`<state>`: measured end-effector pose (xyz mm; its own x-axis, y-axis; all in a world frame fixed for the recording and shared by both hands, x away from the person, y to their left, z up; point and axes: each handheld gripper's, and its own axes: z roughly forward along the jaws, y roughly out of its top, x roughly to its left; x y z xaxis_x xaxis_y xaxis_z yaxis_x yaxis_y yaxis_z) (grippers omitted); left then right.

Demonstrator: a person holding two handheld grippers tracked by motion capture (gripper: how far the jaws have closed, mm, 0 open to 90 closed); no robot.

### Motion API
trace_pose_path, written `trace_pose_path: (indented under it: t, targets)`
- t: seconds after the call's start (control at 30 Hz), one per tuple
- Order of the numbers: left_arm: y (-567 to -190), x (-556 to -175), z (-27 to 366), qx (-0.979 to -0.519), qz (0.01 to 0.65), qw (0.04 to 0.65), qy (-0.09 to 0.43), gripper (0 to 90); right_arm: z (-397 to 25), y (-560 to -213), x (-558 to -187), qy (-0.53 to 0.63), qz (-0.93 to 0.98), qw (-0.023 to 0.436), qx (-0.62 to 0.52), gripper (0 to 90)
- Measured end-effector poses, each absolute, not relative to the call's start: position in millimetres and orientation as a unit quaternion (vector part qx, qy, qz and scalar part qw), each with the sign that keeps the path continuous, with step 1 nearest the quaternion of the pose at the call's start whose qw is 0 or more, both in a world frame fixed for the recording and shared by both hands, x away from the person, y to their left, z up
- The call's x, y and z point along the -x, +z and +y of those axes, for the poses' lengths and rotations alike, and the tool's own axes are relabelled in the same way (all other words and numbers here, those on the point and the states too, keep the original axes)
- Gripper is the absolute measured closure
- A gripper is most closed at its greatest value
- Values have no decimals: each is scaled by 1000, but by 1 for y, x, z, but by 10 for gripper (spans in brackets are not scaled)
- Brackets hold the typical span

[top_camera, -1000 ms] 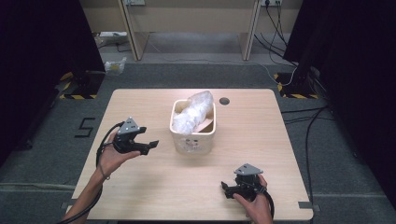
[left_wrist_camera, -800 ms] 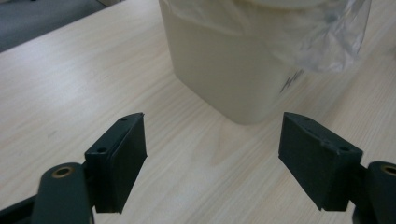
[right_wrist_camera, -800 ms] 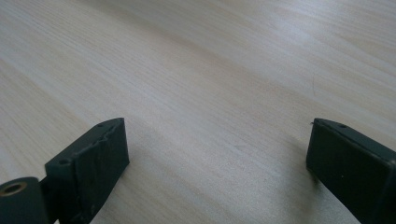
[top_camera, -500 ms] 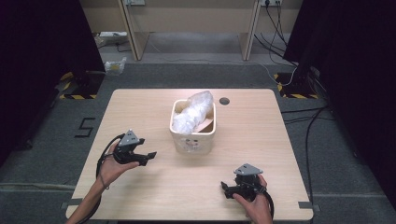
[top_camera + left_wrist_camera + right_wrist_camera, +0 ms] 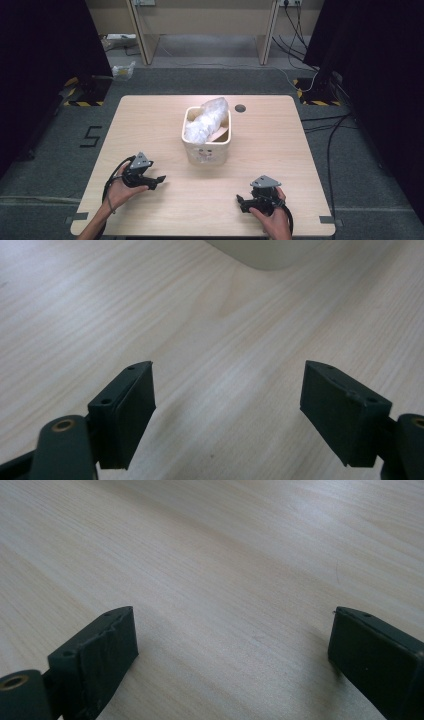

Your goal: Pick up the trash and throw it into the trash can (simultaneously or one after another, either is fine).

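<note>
Left gripper (image 5: 159,178): held low over the table (image 5: 150,120) at the near left, jaws parted wide with nothing between them. In the left gripper view the two black pads stand well apart over bare wood, and the rounded white wall of the tub (image 5: 265,250) sits ahead of the jaws and a little to their right, clear of both tips.

Right gripper (image 5: 240,202): held low at the near right of the table, jaws likewise spread and empty. In the right gripper view there is plain wood grain between and beyond its pads; the tub does not lie along its line of sight.

Work item: a white tub (image 5: 207,150) stands upright near the table's middle, beyond both grippers. A clear plastic bag (image 5: 206,120), crumpled and bulging, lies in it and rises above the rim. The bag's long axis runs from the near-left corner of the tub up toward the far-right corner, with its far end riding highest. A tan flap, possibly card, shows inside the tub beside the bag; its nature cannot be confirmed.

Assessment: the tub lies ahead and to the right of the left jaws, and ahead and to the left of the right jaws. The left gripper appears somewhat nearer and already points roughly toward it, so it is judged the better placed to reach. Neither gripper touches the tub or bag.

A dark round hole (image 5: 240,108) in the tabletop lies just beyond the tub, well apart from both grippers.
</note>
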<state>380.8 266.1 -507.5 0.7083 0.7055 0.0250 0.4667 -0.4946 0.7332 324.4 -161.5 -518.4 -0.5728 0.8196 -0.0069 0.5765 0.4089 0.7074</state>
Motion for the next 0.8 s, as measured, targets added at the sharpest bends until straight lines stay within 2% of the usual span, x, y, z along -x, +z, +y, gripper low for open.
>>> trace_pose_path:
  t: [0.8]
  targets:
    - [-520,-369,277,-845,363,366,145,181,-161,-519,-324,339,819,179,-426,59]
